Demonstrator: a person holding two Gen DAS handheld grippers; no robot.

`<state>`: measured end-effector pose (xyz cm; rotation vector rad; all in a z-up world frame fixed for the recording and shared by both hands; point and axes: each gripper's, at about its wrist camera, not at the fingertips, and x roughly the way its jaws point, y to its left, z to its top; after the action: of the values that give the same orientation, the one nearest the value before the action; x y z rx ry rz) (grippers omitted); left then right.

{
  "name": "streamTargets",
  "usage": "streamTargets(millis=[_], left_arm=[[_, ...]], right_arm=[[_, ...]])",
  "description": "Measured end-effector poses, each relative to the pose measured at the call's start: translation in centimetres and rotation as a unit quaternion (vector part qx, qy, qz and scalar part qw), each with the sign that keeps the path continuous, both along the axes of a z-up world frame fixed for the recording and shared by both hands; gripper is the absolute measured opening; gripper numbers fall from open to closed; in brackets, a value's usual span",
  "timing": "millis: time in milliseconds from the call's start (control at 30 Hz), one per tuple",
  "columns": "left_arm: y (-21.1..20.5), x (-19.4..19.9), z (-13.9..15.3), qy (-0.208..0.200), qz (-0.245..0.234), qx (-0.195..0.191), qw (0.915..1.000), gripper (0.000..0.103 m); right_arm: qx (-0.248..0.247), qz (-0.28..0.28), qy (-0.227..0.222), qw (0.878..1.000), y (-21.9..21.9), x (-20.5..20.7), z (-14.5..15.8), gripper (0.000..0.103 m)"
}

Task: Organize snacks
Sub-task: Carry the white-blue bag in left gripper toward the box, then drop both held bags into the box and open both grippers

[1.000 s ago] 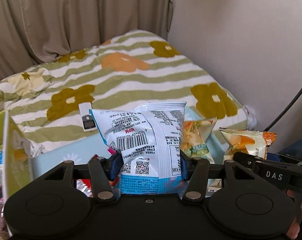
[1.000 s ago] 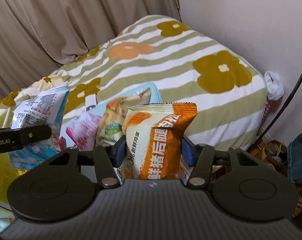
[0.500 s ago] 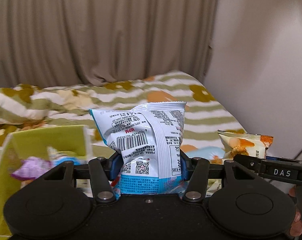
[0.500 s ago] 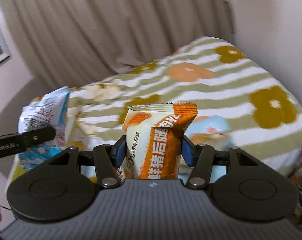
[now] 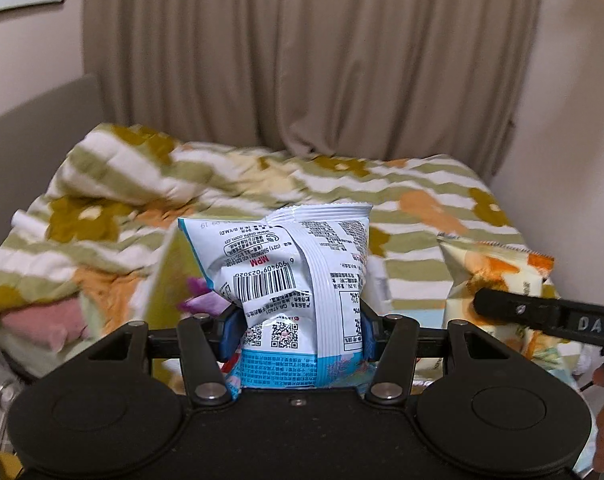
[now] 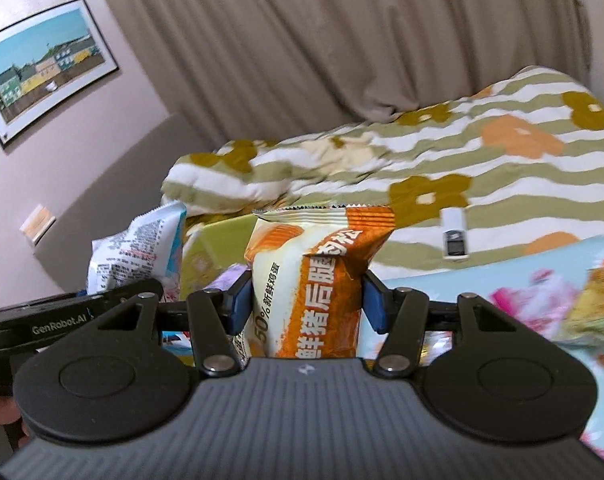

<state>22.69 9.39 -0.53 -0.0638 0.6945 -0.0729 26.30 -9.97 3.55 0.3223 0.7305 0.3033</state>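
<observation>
My left gripper [image 5: 296, 330] is shut on a white and blue snack bag [image 5: 290, 276], held upright with its barcode side facing the camera. My right gripper [image 6: 305, 300] is shut on an orange and cream snack bag [image 6: 313, 276]. Each bag also shows in the other view: the orange bag [image 5: 497, 280] at the right of the left wrist view, the white bag [image 6: 142, 252] at the left of the right wrist view. A yellow-green box [image 6: 214, 248] with snacks in it stands behind and below both bags; it also shows in the left wrist view [image 5: 170, 276].
A bed with a striped flower quilt [image 6: 481, 168] fills the background. A light blue board [image 6: 501, 280] on the right carries several loose snack packets [image 6: 593, 296]. A small white device [image 6: 455, 238] lies on the quilt. Curtains [image 5: 302, 52] and a framed picture [image 6: 42, 72] are behind.
Both grippers have swung left with their bags, from over the blue board toward the yellow-green box. The grips on both bags are unchanged.
</observation>
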Motion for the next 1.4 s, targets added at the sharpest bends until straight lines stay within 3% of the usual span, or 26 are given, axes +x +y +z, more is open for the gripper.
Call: streamTargets(millis=[300,367,400,533,667,933,1033,1100,1233,1400], left_arm=[[5.3,0.9,-5.2,0.035,-0.007,0.002,0.9994,0.063],[6.0,0.7,-5.9,0.030,-0.010,0.003,0.9995,0.098],[6.2,0.6,-6.1,0.028,-0.008,0.008,0.9995,0.103],[6.6,-0.3,-6.1,0.017,-0.017,0.023,0.9994,0.103],[7.0,-1.0,-5.9,0.019,-0.017,0.014,0.9996,0.103],[7.6,-2.1,-5.0,0.016,0.024,0.010,0.9995,0.103],[8.0,-2.2,-4.6,0.012,0.034,0.010,0.9993,0.103],[8.2,-2.2,-4.5,0.012,0.041,0.012,0.9990,0.103],[8.5,-2.5,-4.8,0.019,0.050,0.009,0.9985,0.103],[8.5,-2.6,-5.3,0.031,0.052,0.006,0.9981,0.103]], right_arm=[[-0.027,0.014,0.022,0.999,6.8,1.1,-2.3,0.070],[-0.033,0.009,0.029,0.999,7.6,1.2,-3.0,0.070],[-0.034,0.006,0.033,0.999,7.9,1.2,-3.4,0.070],[-0.045,0.001,0.034,0.998,8.4,0.8,-4.0,0.070],[-0.049,0.009,0.037,0.998,8.7,0.4,-4.3,0.070],[-0.054,0.051,0.019,0.997,9.3,0.3,-4.3,0.071],[-0.056,0.060,0.006,0.997,9.6,0.3,-4.7,0.076],[-0.058,0.064,0.000,0.996,9.7,0.3,-5.0,0.102],[-0.035,0.073,-0.005,0.997,9.1,-0.2,-5.5,0.103],[-0.041,0.064,-0.009,0.997,8.6,-0.7,-5.8,0.103]])
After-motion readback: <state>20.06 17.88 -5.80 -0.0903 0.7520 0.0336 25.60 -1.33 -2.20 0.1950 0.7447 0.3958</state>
